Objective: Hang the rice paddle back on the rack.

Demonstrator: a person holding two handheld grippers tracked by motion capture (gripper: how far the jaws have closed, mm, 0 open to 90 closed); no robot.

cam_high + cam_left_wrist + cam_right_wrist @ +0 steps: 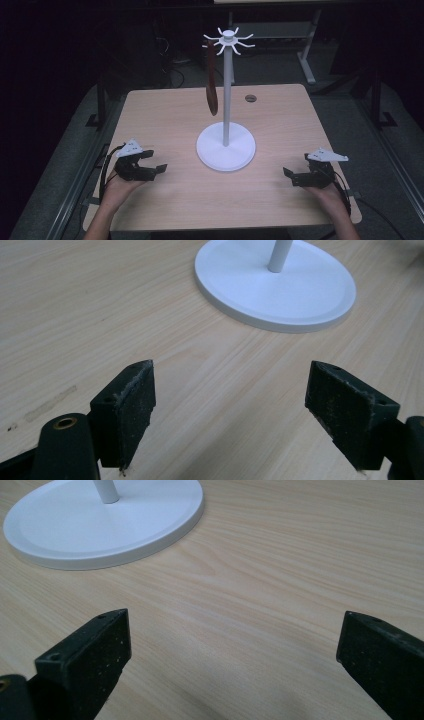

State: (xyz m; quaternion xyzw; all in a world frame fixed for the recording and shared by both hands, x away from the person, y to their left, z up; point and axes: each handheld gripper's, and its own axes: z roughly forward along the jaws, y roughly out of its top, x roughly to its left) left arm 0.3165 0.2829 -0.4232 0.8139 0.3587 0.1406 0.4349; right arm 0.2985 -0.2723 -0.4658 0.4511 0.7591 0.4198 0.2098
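A white stand [226, 90] with a round base [225, 148] rises from the middle of the wooden table [165, 115]. Its top carries several curved white hooks [229, 39]. A dark brown strap [211, 80] hangs from a left hook, clear of the table. My left gripper [154, 162] rests low at the front left, open and empty, its jaws wide apart toward the base [275, 285]. My right gripper [289, 177] rests at the front right, also open and empty, facing the base [100, 522].
A small round cable port [250, 98] sits in the table's far right part. Beyond the table stand dark floor, desk legs [307, 55] and cables. Bare wood lies between each gripper and the base.
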